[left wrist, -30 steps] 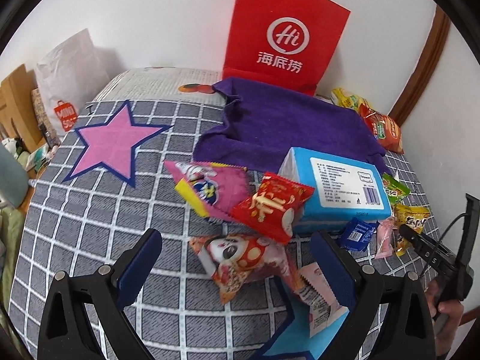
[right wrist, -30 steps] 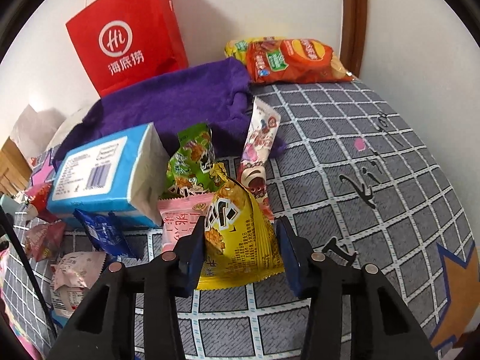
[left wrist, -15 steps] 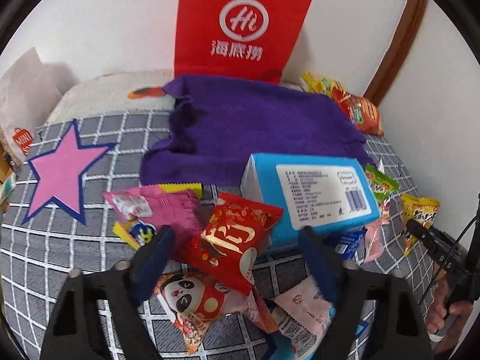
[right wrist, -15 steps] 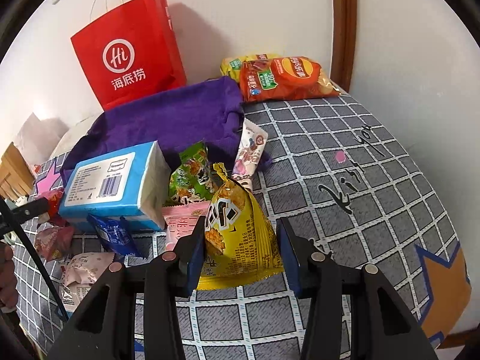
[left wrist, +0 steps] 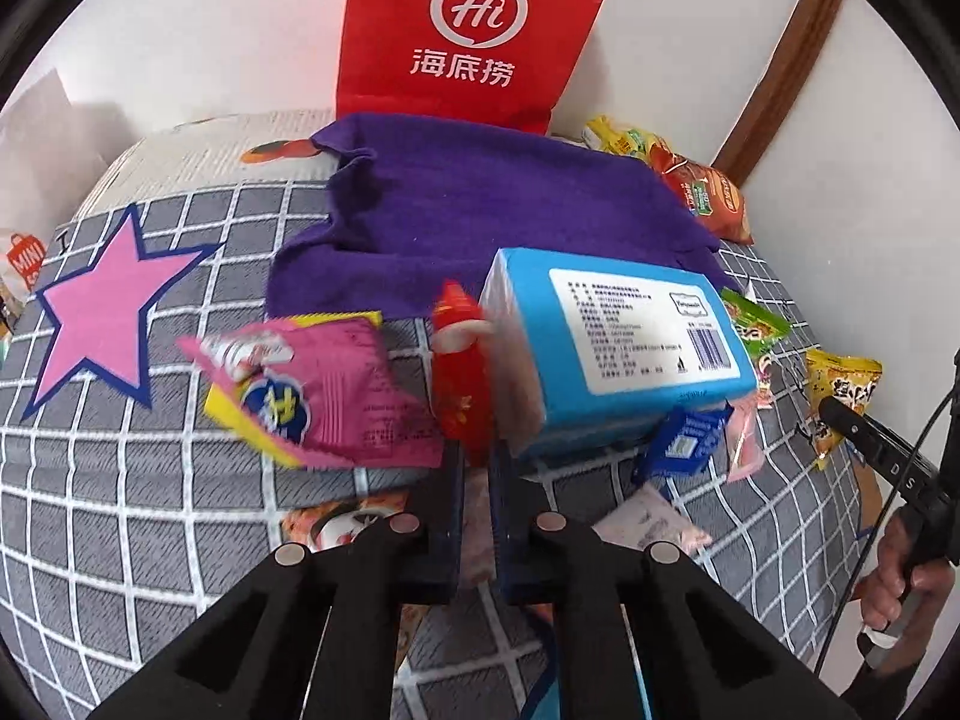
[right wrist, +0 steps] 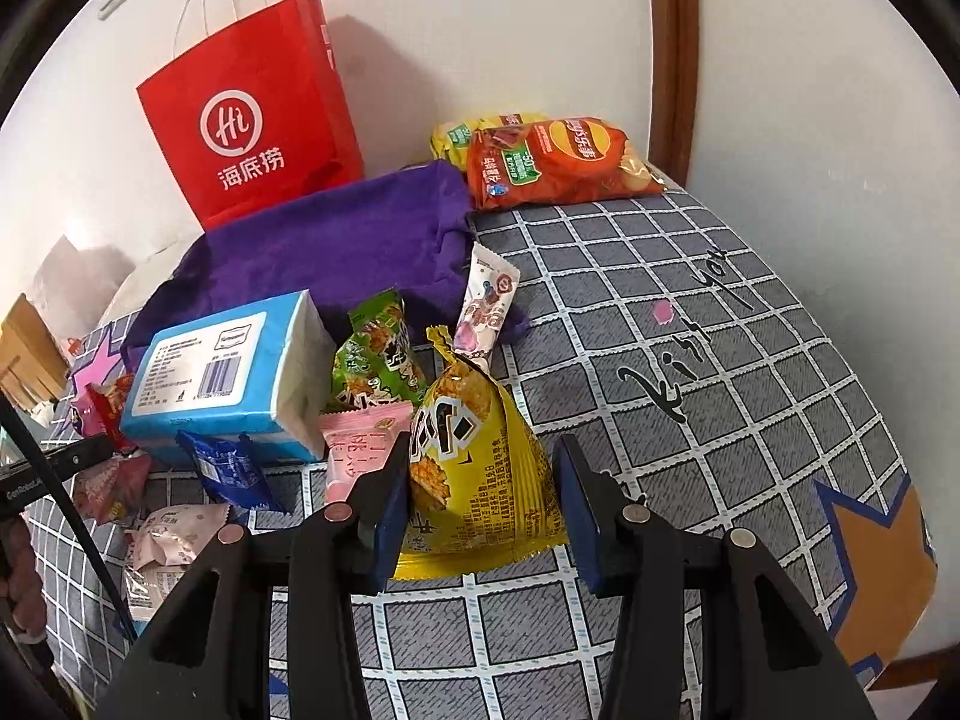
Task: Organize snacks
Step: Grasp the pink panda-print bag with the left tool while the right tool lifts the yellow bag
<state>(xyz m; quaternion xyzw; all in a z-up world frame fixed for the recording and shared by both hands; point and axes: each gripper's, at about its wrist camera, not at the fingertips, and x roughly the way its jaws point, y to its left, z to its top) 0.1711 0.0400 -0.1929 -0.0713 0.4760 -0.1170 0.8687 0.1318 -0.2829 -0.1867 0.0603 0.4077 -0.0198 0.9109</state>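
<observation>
My left gripper (left wrist: 475, 468) is shut on a red snack packet (left wrist: 461, 372), held edge-on just left of the blue tissue pack (left wrist: 624, 348). A pink and yellow packet (left wrist: 312, 387) lies to its left and a panda packet (left wrist: 336, 528) below it. My right gripper (right wrist: 486, 480) is shut on a yellow snack bag (right wrist: 474, 462), held upright above the checked bed cover (right wrist: 690, 420). A green packet (right wrist: 375, 360), a pink packet (right wrist: 354, 450) and a blue packet (right wrist: 228, 468) lie beside the tissue pack, which also shows in the right wrist view (right wrist: 222, 372).
A red paper bag (left wrist: 474, 30) stands against the back wall behind a purple cloth (left wrist: 480, 204). Chip bags (right wrist: 552, 162) lie in the back corner by a wooden door frame (right wrist: 675, 54). A white shopping bag (left wrist: 36, 138) sits at far left.
My left gripper moved forward and closed on the red packet, turning it edge-on. My right gripper keeps holding the yellow bag, lifted a little.
</observation>
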